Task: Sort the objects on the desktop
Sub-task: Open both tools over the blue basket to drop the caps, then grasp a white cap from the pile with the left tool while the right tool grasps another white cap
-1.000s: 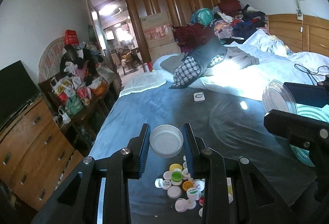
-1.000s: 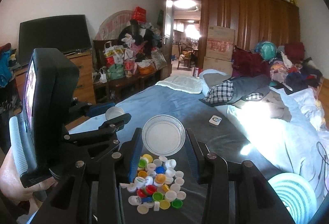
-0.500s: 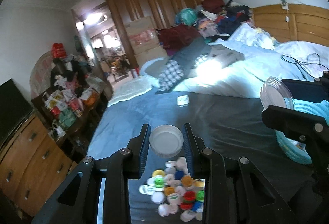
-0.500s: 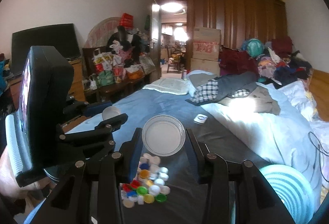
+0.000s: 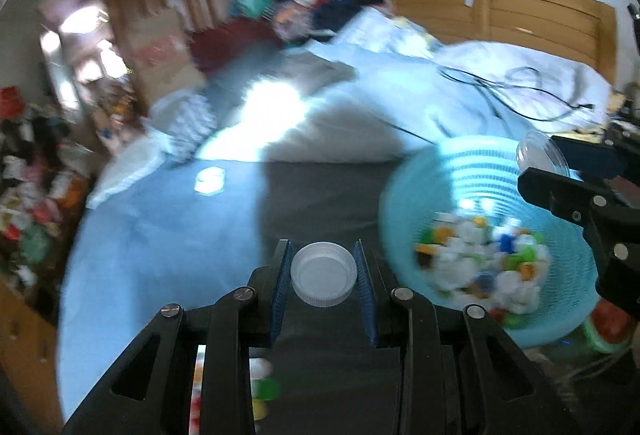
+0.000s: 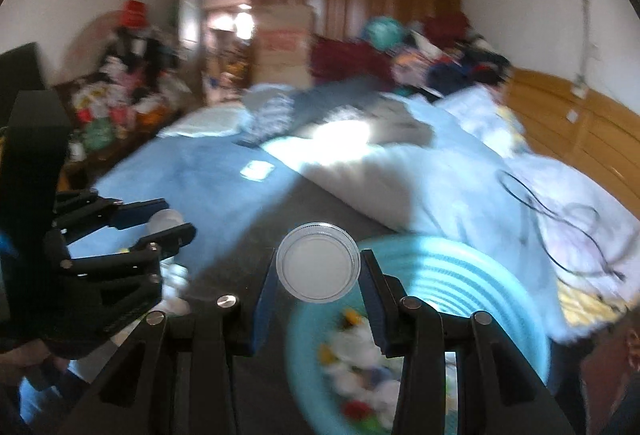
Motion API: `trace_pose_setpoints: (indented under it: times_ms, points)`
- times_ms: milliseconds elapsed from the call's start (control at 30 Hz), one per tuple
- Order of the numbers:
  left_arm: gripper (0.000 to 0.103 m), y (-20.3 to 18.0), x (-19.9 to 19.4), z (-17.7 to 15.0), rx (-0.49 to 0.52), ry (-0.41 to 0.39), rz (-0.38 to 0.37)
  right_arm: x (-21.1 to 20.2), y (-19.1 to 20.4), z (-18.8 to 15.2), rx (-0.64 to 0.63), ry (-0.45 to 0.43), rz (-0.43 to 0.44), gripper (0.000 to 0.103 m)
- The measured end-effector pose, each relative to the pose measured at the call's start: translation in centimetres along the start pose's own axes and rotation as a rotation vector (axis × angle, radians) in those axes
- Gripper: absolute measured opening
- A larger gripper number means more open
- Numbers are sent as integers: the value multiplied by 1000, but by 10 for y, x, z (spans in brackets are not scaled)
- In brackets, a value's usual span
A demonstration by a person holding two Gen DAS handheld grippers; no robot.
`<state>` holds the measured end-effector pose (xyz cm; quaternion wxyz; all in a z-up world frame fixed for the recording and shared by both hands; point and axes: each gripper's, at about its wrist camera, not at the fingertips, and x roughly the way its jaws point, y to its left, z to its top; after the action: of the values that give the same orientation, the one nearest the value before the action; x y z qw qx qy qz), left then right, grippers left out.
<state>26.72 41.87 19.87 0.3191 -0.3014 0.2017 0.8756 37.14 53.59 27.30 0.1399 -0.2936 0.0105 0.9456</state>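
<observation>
My left gripper (image 5: 323, 281) is shut on a white screw cap (image 5: 324, 278) and holds it above the dark cloth, left of a light blue basket (image 5: 424, 171) with several coloured caps (image 5: 480, 259) in it. My right gripper (image 6: 318, 267) is shut on a clear round lid (image 6: 317, 262) over the near rim of the same basket (image 6: 460, 267). The right gripper with its lid also shows at the right edge of the left wrist view (image 5: 542, 159). The left gripper shows at the left of the right wrist view (image 6: 168, 225). Both views are blurred.
A few loose caps (image 5: 264, 391) lie on the dark cloth (image 5: 320, 203) under my left gripper. A small white device (image 5: 210, 181) lies on the blue bedsheet. A black cable (image 5: 520, 95) runs over the white duvet. Wooden headboard behind.
Both grippers have swung right, still holding their caps. The pile of loose caps has slid out of view and the blue basket has come under the right gripper.
</observation>
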Motion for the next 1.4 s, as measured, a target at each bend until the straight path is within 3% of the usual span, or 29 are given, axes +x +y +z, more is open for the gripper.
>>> trace_pose_setpoints:
  times_ms: [200,533,600,667,700,767,900,1033,1167,1300,1400]
  points:
    - [27,-40,52,17,-29,137,-195,15,-68,-22,84,92,-88,44]
    - [27,-72,69,24,-11,172,-247,24,-84,-36,106,138,-89,44]
    - [34,-74,72,24,-9,173,-240,27,-85,-37,110,138,-85,44]
    - [61,-72,71,23,-14,166,-238,27,-84,-38,114,133,-84,45]
    - [64,-71,71,22,-15,160,-238,27,-82,-39,115,129,-88,44]
    - [65,-69,69,22,-15,152,-228,27,-83,-40,121,120,-98,62]
    - [65,-57,62,18,-33,131,-218,21,-80,-37,139,95,-104,65]
    - [65,-19,43,-1,-96,84,-210,12,-65,-29,136,43,-75,70]
    - [66,53,10,-50,-187,26,-154,5,-34,-23,95,-16,-10,74]
    - [66,149,-17,-125,-316,30,-33,14,3,-29,40,-4,76,75]
    - [65,215,-17,-186,-341,125,122,30,27,-39,14,44,132,75]
